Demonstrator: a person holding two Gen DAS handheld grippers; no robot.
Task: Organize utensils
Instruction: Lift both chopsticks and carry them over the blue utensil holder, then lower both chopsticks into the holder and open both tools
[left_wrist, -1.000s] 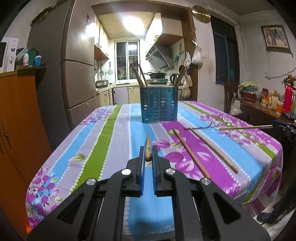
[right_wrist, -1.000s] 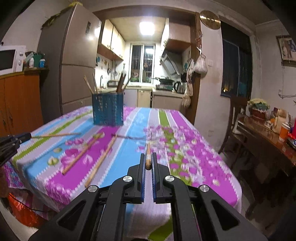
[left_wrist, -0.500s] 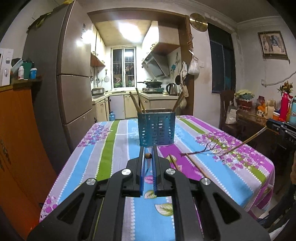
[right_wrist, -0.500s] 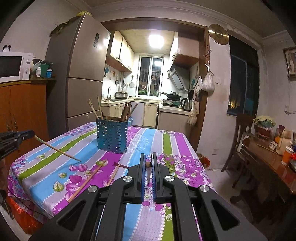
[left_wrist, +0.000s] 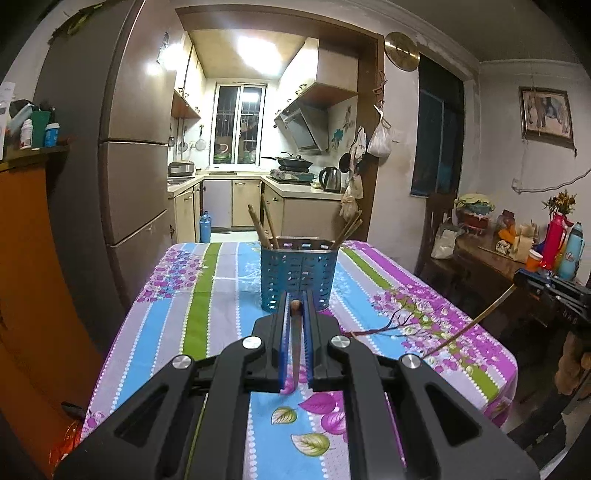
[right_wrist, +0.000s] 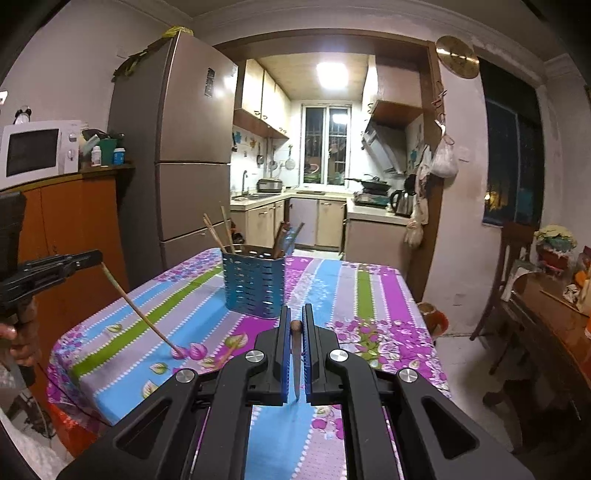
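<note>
A blue slotted utensil holder stands on the floral tablecloth with several chopsticks in it; it also shows in the right wrist view. My left gripper is shut on a wooden chopstick that hangs tip-down; the right wrist view shows that chopstick slanting down toward the cloth. My right gripper is shut on another chopstick, which the left wrist view shows as a thin stick slanting down. Both grippers are raised, short of the holder.
The table has a striped floral cloth. One chopstick lies on it near the right gripper. A fridge and orange cabinet stand at the left. A cluttered side table stands at the right.
Both grippers have risen from the table with their chopsticks, which swung from lying flat to hanging tip-down. Both views tilted up toward the holder.
</note>
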